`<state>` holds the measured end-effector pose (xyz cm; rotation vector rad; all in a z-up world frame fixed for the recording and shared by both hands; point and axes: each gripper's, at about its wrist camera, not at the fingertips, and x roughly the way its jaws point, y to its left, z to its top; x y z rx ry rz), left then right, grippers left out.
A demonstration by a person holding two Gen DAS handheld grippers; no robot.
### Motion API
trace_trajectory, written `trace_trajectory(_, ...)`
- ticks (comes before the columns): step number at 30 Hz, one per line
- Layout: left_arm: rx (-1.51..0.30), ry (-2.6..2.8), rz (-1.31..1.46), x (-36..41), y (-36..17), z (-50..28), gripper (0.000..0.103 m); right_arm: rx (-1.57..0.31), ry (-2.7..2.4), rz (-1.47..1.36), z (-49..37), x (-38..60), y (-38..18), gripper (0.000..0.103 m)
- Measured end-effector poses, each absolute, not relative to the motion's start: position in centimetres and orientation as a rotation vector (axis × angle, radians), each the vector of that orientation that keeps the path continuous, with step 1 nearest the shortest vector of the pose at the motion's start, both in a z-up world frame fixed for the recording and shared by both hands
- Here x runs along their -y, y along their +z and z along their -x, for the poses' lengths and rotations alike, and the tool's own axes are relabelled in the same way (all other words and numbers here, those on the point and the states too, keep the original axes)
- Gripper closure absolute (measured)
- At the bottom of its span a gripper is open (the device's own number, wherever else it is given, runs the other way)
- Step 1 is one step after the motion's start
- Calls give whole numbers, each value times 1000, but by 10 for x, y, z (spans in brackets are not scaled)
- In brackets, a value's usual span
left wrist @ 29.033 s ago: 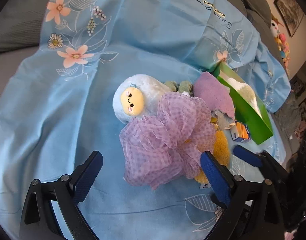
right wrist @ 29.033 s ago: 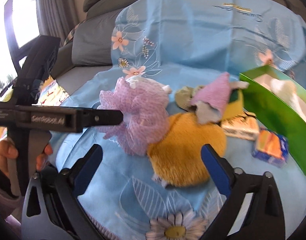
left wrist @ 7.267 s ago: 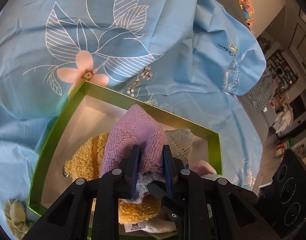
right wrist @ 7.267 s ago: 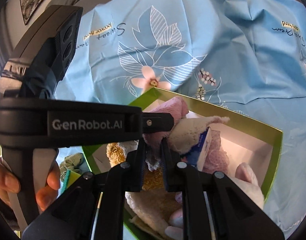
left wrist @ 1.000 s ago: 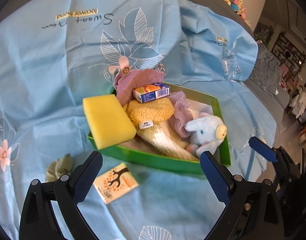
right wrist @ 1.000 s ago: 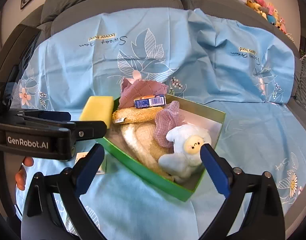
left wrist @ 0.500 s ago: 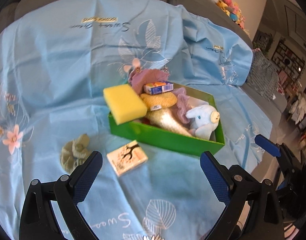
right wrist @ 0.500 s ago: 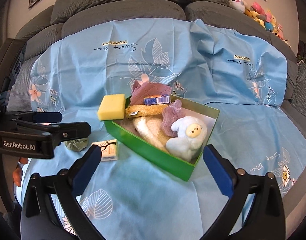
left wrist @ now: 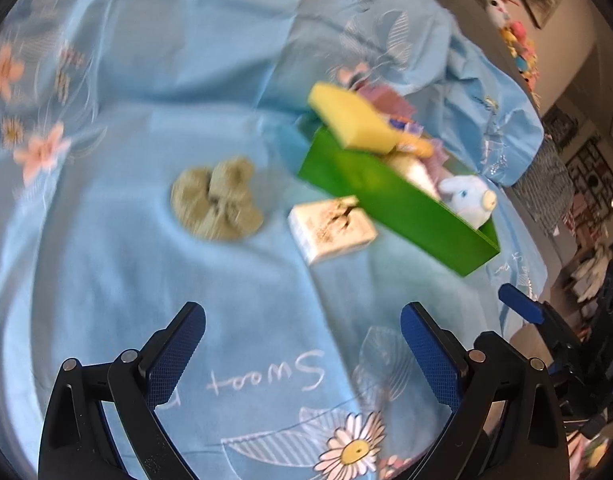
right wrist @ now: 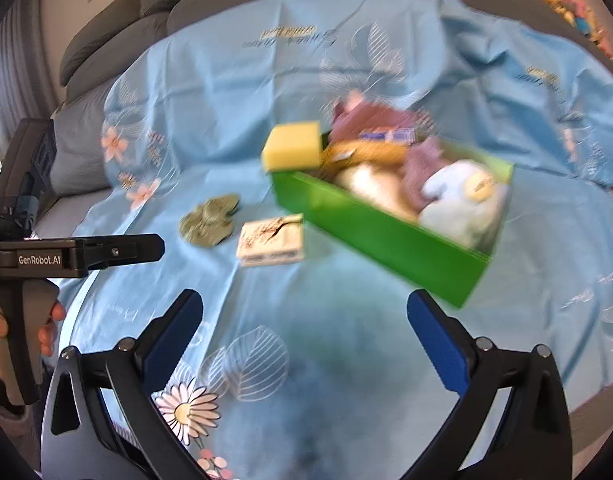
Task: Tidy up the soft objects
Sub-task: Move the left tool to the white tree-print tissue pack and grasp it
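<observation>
I am holding left gripper [left wrist: 302,344] and right gripper [right wrist: 304,334] jaws apart, empty | green box [right wrist: 386,232] packed | olive cloth [left wrist: 216,198] lying outside, awaiting pickup.

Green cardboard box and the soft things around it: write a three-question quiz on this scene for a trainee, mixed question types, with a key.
1. True or false: the yellow rectangular sponge lies flat on the blue cloth, clear of the green cardboard box.
2. Which soft item lies outside the box? A) pale blue plush toy B) olive-green knitted bundle C) purple knitted cloth
3. Fill in: the left hand-held gripper and right hand-held gripper are both ____.

Key: 1 false; 2 B; 3 open
</observation>
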<state>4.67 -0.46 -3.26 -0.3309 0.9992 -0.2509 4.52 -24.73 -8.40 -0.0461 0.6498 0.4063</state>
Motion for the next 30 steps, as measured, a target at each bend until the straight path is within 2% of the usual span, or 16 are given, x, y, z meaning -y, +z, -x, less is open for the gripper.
trace_trajectory(6,-1057,-232,362,-2,-65,-47,5,-694,427,96,-57,228,-111,1)
trace_trajectory(24,-1020,-349,290,44,-78,-122,5,-749,538,148,-132,199,-142,3)
trace_trajectory(30,-1025,-367,313,46,-82,-138,26,-777,582,158,-154,193,-144,8)
